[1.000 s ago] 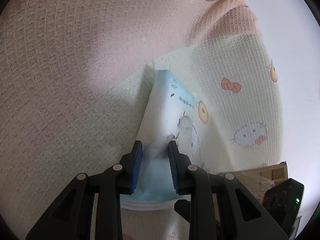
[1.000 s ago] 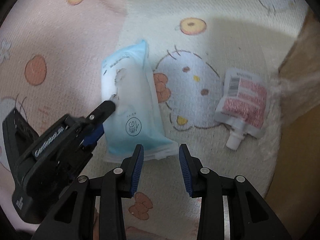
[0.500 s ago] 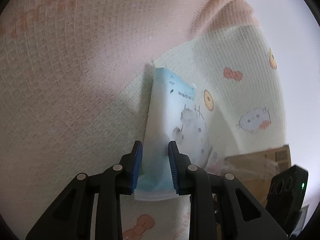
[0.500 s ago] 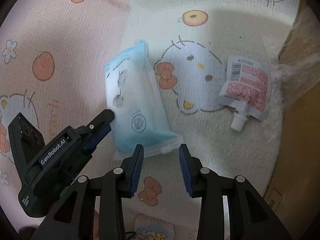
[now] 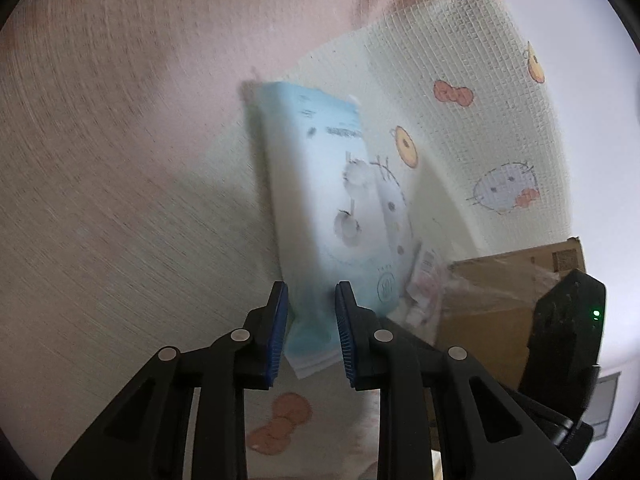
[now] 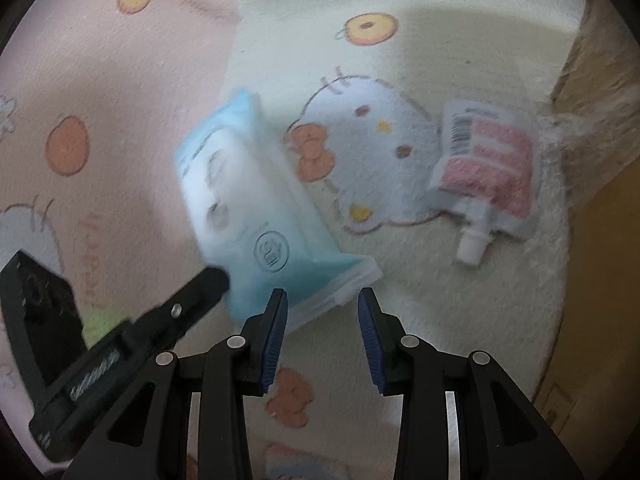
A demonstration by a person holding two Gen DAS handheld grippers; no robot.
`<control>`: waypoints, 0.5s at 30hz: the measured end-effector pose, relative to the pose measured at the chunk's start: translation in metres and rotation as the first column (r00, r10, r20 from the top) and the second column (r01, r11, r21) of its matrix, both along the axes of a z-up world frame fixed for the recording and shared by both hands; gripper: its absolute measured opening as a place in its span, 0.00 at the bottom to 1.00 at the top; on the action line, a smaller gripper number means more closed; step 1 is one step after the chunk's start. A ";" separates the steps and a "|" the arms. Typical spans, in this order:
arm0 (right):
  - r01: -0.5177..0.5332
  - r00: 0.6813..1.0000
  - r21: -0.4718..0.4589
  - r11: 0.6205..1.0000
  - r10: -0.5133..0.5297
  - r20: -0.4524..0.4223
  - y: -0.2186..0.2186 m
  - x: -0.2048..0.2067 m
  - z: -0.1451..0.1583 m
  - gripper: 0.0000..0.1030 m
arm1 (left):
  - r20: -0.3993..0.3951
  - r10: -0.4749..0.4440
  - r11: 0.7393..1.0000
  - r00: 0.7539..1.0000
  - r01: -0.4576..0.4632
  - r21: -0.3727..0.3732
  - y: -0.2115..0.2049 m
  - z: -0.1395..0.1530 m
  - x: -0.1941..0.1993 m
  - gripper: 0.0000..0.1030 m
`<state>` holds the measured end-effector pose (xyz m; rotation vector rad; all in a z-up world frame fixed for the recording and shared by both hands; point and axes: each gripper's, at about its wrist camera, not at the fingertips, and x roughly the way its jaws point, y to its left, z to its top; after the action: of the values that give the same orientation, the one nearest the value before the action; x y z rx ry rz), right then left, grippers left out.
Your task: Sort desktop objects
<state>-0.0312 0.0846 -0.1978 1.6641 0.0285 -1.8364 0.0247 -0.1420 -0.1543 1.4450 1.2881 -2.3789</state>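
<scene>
Cartoon-print mat (image 6: pixel 400 60) underneath. Left gripper (image 5: pixel 310 300) closing on blue pack (image 6: pixel 248 208), jaws astride its near end. Right gripper (image 6: pixel 322 304) empty, jaws apart. Pink pouch (image 6: pixel 488 168) at 2 o'clock, untouched. Sorting barely begun.

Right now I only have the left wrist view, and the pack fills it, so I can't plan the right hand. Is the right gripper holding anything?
Observer: No. The right gripper is open and empty, over the mat, next to the sealed end of the pack.
Operator: What's the pale thing half hidden behind the pack?
Observer: A pouch with a red label. It lies flat on the mat, clear of the pack, with its white spout towards the right gripper.
</scene>
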 end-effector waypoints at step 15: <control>-0.017 0.963 0.056 0.998 0.031 -0.268 0.021 -0.007 0.028 0.32 | -0.060 0.060 0.996 0.996 -0.056 0.075 0.025 -0.007 -0.016 0.24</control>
<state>-0.0381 0.1053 -0.1703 1.4303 0.2140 -2.0458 0.0088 -0.1170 -0.1613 1.3422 1.4254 -2.3811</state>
